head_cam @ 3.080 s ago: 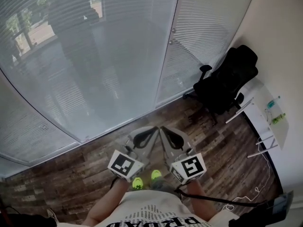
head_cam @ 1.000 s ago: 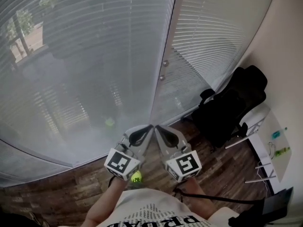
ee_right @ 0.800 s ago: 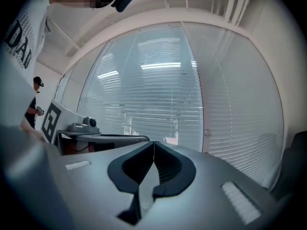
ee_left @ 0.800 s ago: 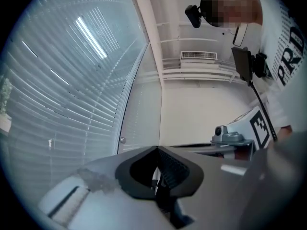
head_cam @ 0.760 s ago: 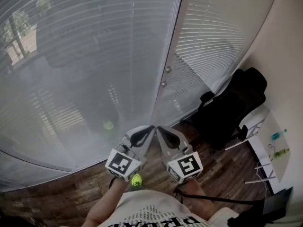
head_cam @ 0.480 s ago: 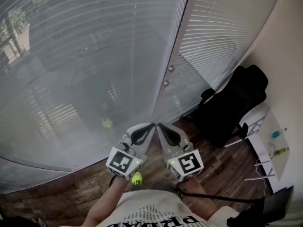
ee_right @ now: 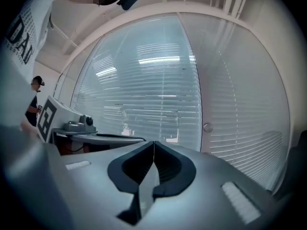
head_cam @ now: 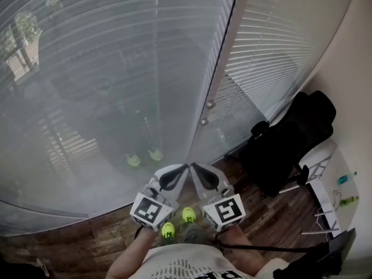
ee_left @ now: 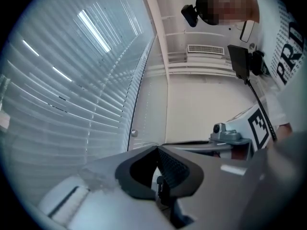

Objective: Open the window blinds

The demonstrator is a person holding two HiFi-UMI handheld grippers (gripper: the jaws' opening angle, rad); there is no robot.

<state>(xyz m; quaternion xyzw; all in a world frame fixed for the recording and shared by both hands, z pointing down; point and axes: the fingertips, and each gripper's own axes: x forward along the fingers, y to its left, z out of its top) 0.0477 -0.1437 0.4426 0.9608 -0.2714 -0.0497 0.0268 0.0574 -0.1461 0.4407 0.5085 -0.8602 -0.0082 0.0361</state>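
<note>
White, thin horizontal slats make the window blinds [head_cam: 116, 68]. They hang across the wide curved window directly in front of me and reach down to the floor. A pale upright frame post [head_cam: 225, 57] divides them, and two small round knobs [head_cam: 210, 104] sit beside it.

I see the left gripper [head_cam: 183, 167] and the right gripper [head_cam: 195, 167] side by side before the blinds, apart from them. Each has its dark ribbed jaws pressed together, with nothing between.

Only the head view shows the brown wooden floor [head_cam: 87, 237], the black office chair [head_cam: 290, 138] and the person's bright green shoes [head_cam: 177, 222]. Only the left gripper view shows a white slotted vent grille [ee_left: 205, 49]. On the person's white shirt [ee_left: 288, 37] I read the black letters "PR"; the rest is cut off.
</note>
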